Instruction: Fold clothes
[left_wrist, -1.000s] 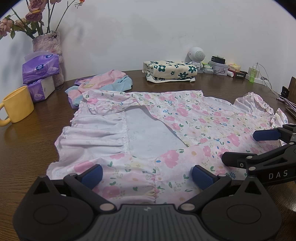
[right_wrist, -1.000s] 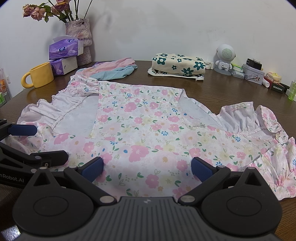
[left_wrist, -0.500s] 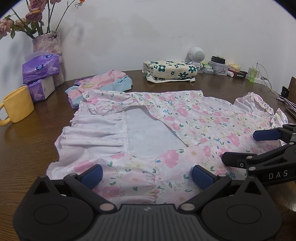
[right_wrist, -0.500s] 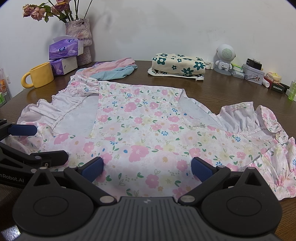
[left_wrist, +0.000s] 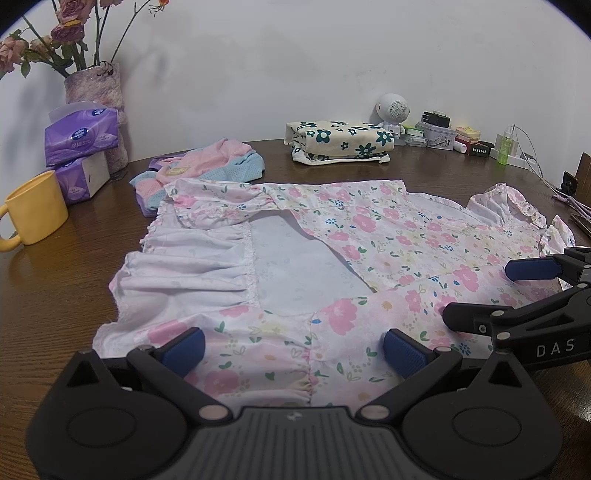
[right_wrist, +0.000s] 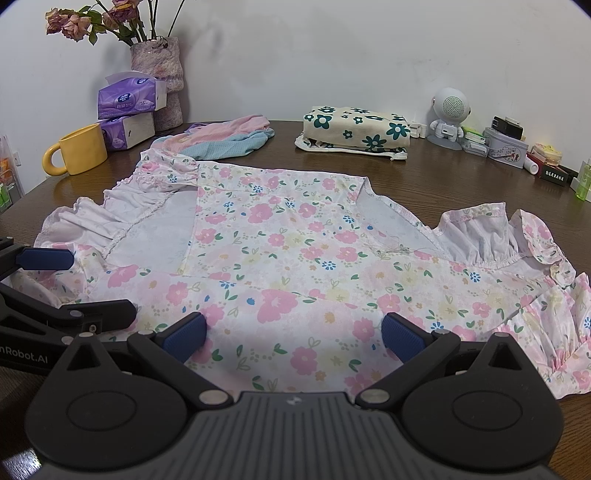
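Note:
A pink floral garment (left_wrist: 388, 236) (right_wrist: 288, 236) with ruffled sleeves lies spread on the brown table (left_wrist: 55, 295); its pale inner side shows at the left. My left gripper (left_wrist: 291, 350) hovers open over the garment's near hem, with only flat cloth beneath its blue pads. Just to its right, my right gripper (right_wrist: 293, 336) is likewise open over the near hem. Each gripper appears in the other's view: the right gripper (left_wrist: 491, 291) at the right edge, the left gripper (right_wrist: 85, 286) at the left edge.
A yellow mug (right_wrist: 83, 147), purple tissue packs (right_wrist: 127, 96) and a flower vase (right_wrist: 159, 62) stand at the back left. A pink and blue clothes pile (right_wrist: 229, 136) and a folded cream floral garment (right_wrist: 356, 129) lie behind. A white speaker figure (right_wrist: 448, 110) and small boxes sit back right.

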